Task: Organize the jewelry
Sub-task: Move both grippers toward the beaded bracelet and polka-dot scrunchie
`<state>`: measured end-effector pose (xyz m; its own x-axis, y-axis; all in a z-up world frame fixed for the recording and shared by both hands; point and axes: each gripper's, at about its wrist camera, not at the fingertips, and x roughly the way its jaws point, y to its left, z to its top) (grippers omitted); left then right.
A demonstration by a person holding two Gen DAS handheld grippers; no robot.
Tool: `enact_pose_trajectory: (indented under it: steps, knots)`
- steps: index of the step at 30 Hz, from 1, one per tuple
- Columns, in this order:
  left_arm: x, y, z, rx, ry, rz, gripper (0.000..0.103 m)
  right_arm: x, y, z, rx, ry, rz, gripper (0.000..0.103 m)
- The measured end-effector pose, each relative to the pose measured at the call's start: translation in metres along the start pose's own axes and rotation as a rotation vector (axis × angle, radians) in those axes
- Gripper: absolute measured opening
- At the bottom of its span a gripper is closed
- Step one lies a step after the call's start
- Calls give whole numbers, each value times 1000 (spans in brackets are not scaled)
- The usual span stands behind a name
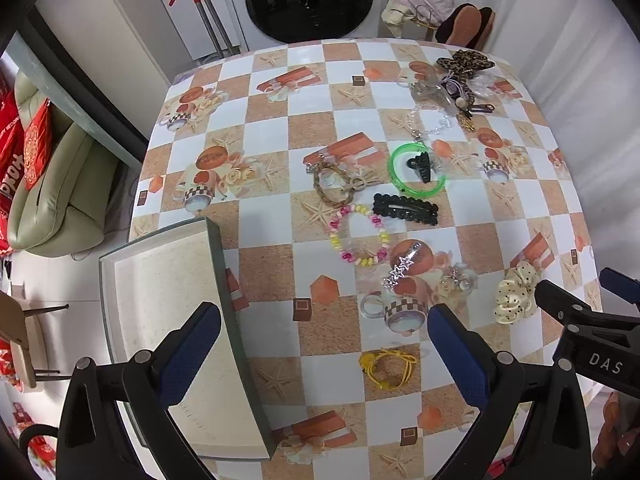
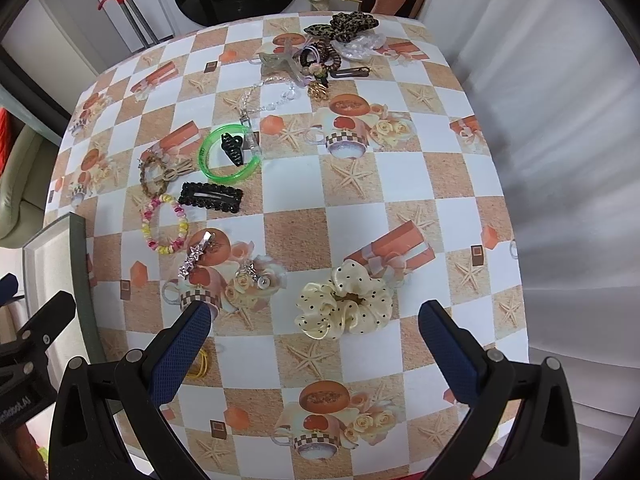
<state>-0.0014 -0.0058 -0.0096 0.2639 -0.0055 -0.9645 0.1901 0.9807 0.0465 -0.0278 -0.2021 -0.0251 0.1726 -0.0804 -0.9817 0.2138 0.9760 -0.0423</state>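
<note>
An open grey box [image 1: 160, 300] sits at the table's left edge; it also shows in the right wrist view [image 2: 52, 252]. Jewelry lies scattered on the table: a cream dotted scrunchie [image 2: 346, 306], a yellow hair tie [image 1: 388, 366], a silver star clip [image 1: 402, 266], a pink-yellow bead bracelet [image 1: 358, 236], a black barrette [image 1: 406, 209], a green bangle [image 1: 416, 172] around a black claw clip [image 1: 420, 164], and a rope bracelet [image 1: 334, 182]. My left gripper [image 1: 324, 320] is open and empty, above the box edge. My right gripper [image 2: 316, 320] is open and empty, just before the scrunchie.
A pile of hair ties, a leopard bow [image 1: 464, 62] and a clear bead chain [image 1: 430, 120] lies at the far right corner. The checkered tablecloth [image 1: 280, 128] covers the table. A green sofa [image 1: 52, 184] stands left of it, and a white curtain [image 2: 560, 160] hangs to the right.
</note>
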Motion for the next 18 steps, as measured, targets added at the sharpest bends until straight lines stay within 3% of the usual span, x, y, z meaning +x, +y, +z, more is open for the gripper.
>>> enact_pose_trajectory:
  steps: [18]
  knots:
    - [7,5,-7,-22,27,9,103,6,8,8,-6,33,34,103]
